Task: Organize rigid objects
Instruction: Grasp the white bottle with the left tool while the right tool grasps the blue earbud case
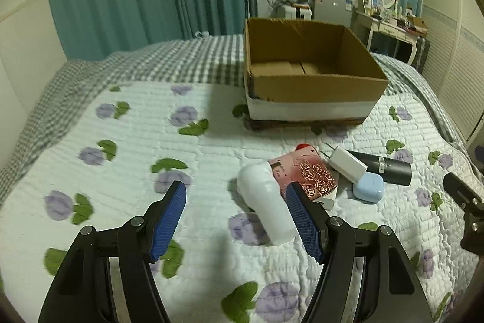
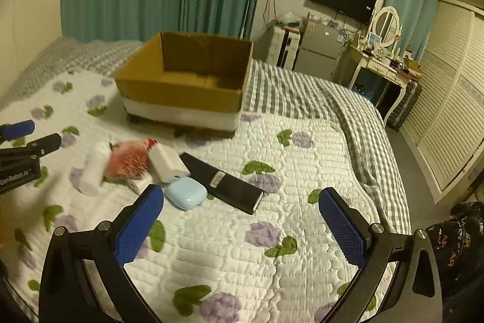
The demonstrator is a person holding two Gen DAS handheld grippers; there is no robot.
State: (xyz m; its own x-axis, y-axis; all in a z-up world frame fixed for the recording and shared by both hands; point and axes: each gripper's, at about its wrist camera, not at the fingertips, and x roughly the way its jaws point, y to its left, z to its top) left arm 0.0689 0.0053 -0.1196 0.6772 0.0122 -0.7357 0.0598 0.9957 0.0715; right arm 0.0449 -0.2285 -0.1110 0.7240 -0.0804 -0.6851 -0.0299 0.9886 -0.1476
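An open, empty cardboard box (image 1: pixel 311 74) (image 2: pixel 181 93) stands on the bed. In front of it lies a cluster: a white bottle (image 1: pixel 266 202) (image 2: pixel 93 168) on its side, a pink rose-patterned box (image 1: pixel 305 174) (image 2: pixel 128 162), a white block (image 1: pixel 348 164) (image 2: pixel 166 164), a light blue case (image 1: pixel 368 188) (image 2: pixel 186 192) and a black cylinder (image 1: pixel 385 167) (image 2: pixel 224 182). My left gripper (image 1: pixel 236 196) is open just above the quilt, the bottle by its right finger. My right gripper (image 2: pixel 242 202) is open and empty, right of the blue case.
The bed has a white quilt with purple flowers (image 1: pixel 151 171) over a grey checked sheet (image 2: pixel 302 93). Teal curtains hang behind. A fridge, a TV and a dressing table (image 2: pixel 384 62) stand at the far right, with louvred doors beside the bed.
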